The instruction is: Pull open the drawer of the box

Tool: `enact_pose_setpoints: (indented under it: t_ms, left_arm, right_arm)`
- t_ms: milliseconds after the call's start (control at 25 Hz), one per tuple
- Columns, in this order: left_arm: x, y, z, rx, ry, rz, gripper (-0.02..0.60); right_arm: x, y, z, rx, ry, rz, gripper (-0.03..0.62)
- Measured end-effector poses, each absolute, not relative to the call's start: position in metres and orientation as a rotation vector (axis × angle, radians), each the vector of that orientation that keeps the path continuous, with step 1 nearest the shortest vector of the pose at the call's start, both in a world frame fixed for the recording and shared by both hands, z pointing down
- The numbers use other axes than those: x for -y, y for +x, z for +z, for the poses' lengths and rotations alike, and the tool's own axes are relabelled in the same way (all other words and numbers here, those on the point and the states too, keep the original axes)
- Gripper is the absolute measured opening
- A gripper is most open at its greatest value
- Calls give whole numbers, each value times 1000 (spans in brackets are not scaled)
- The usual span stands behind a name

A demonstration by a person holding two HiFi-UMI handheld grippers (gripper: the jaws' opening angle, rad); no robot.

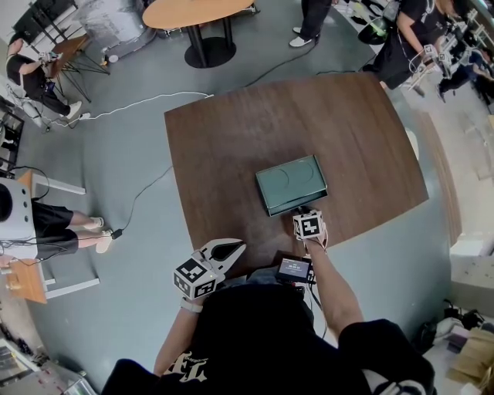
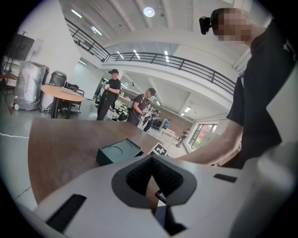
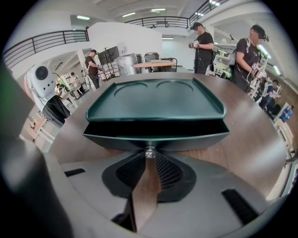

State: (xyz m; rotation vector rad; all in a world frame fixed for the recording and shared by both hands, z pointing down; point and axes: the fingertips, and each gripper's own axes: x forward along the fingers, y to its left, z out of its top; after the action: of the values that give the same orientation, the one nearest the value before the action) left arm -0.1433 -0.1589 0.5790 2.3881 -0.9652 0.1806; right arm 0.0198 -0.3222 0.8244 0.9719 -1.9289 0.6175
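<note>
A dark green box with a tray-like top lies near the front of the brown table. In the right gripper view its drawer stands out a little from the box, with a dark gap showing above the drawer front. My right gripper is at the box's near side, shut on the small shiny drawer knob. My left gripper hangs by the table's near edge, left of the box, shut and empty. In the left gripper view the box lies well beyond the left gripper.
A small screen device sits at the person's waist. On the grey floor a white cable runs left of the table. A round wooden table stands beyond, and several people stand or sit around the room.
</note>
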Motion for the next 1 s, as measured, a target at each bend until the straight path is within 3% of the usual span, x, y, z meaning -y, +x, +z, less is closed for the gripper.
enact_pose_setpoints:
  t_ms: [1000]
  left_arm:
    - [150, -132, 576, 945, 2402, 162, 3]
  right_arm:
    - [298, 40, 828, 1917, 957, 600, 54]
